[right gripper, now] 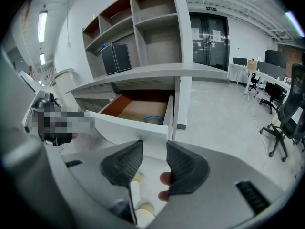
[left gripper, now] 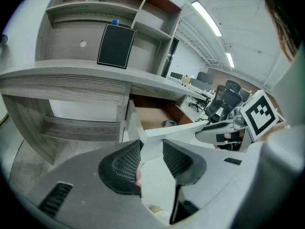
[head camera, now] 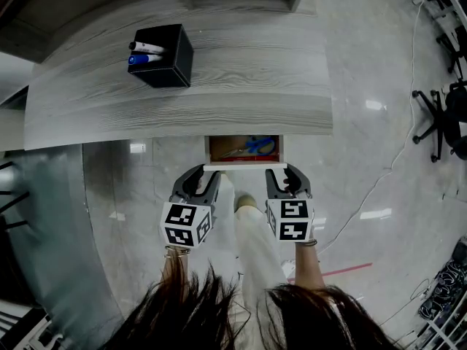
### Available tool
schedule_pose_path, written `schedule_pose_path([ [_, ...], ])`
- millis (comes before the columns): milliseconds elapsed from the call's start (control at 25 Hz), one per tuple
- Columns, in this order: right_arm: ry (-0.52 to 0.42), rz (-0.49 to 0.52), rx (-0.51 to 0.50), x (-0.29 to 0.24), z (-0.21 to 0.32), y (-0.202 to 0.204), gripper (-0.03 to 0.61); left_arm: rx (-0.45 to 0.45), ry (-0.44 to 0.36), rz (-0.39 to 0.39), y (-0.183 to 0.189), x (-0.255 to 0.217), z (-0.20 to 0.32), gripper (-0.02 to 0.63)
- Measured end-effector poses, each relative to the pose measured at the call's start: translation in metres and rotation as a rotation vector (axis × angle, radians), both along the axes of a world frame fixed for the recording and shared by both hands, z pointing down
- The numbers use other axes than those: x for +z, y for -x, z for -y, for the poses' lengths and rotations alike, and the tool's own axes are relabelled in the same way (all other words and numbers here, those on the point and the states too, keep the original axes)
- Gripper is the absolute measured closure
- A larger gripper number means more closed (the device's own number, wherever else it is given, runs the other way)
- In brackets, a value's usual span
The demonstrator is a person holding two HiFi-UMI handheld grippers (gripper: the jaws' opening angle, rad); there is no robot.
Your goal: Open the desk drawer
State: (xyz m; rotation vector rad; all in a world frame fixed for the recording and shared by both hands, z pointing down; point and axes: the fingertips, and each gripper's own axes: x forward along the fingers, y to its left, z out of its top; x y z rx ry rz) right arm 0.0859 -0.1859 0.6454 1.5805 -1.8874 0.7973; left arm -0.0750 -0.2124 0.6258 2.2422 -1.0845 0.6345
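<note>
White-fronted desk drawer partly open under grey wood-grain tabletop, left hand-held gripper and right hand-held gripper at its front, jaws narrowly apart

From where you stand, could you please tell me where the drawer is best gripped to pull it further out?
Probably the top edge of its white front panel, coming from the front and slightly above, with one jaw inside the open drawer and one outside. The panel is thin and upright, and no handle shows, so that edge suits open jaws.
</note>
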Motion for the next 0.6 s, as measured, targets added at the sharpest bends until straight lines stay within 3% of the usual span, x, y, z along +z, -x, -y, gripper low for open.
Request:
schedule_pose_path([
  [600, 0.025, -0.003, -0.009, 0.0073, -0.0067, 0.0010, 0.420, 0.010, 0.016, 0.023, 0.0005, 0.0085, -0.0085, 0.471],
])
